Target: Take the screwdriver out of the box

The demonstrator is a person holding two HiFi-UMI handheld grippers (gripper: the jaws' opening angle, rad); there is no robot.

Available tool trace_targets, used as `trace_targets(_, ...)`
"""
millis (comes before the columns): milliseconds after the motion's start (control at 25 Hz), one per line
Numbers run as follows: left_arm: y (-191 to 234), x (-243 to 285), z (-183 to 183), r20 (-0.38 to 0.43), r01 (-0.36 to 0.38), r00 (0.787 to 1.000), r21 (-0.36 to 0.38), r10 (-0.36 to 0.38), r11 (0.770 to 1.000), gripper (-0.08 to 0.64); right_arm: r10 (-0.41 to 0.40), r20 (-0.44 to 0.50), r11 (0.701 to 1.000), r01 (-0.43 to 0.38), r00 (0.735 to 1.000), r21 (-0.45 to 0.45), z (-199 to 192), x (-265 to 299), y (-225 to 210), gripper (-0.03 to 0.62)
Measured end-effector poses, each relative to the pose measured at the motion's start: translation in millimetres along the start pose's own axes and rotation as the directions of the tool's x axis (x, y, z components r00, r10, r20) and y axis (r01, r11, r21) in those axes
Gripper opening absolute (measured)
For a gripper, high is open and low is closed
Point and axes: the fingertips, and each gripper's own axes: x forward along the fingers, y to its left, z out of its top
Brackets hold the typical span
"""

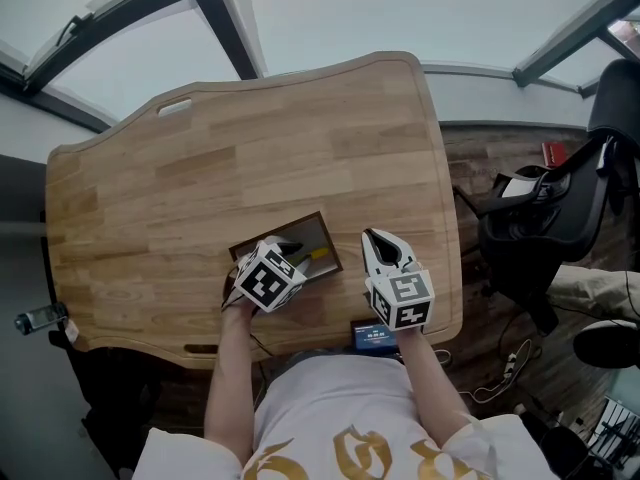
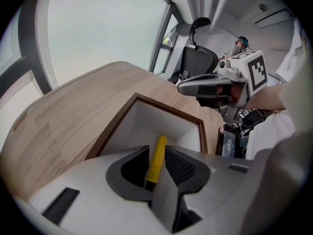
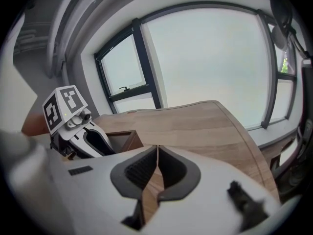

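An open brown box point(image 1: 300, 220) with a white inside sits near the front edge of the wooden table point(image 1: 250, 138). A yellow-handled screwdriver point(image 1: 318, 254) lies in it. My left gripper point(image 1: 288, 250) points steeply down into the box. In the left gripper view its jaws point(image 2: 156, 150) stand apart with the yellow handle point(image 2: 158, 156) showing in the gap between them, and the pads do not visibly press on it. My right gripper point(image 1: 376, 236) hovers just right of the box, shut and empty point(image 3: 157, 151). It also shows in the left gripper view as the right gripper point(image 2: 185, 86).
A small blue device point(image 1: 372, 336) lies at the table's front edge, close to the person's body. A black office chair point(image 1: 560, 208) stands to the right of the table, with cables on the floor point(image 1: 505, 368). Windows run behind the table's far edge.
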Motion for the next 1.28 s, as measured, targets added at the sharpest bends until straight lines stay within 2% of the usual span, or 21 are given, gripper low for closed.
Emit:
trace_targets(240, -5, 12, -5, -0.071, 0.064, 0.996, 0.025, -0.062, 0.998, 0.140, -0.014, -0.010, 1.000, 0.013, 1.000, -0.028, -1, 8, -7, 0.034)
trace_targets(440, -6, 21, -13, -0.146, 0.087, 0.986, 0.065, -0.077, 0.994, 0.155, -0.016, -0.021, 1.000, 0.015, 1.000, -0.013, -3, 12, -12, 0.034)
trace_targets(760, -7, 35, -14, -0.202, 0.105, 0.976, 0.097, -0.084, 0.990, 0.160, -0.014, -0.033, 1.000, 0.014, 0.999, 0.007, -6, 20, -23, 0.032)
trace_targets(1000, -5, 44, -18, -0.250, 0.096, 0.967, 0.142, -0.058, 0.985, 0.152, -0.009, -0.037, 1.000, 0.009, 0.999, 0.015, -7, 25, -28, 0.034)
trace_targets(1280, -3, 46, -18, -0.256, 0.043, 0.967, 0.199, 0.010, 0.979, 0.120, -0.005, -0.043, 1.000, 0.006, 0.999, 0.028, -9, 30, -33, 0.034)
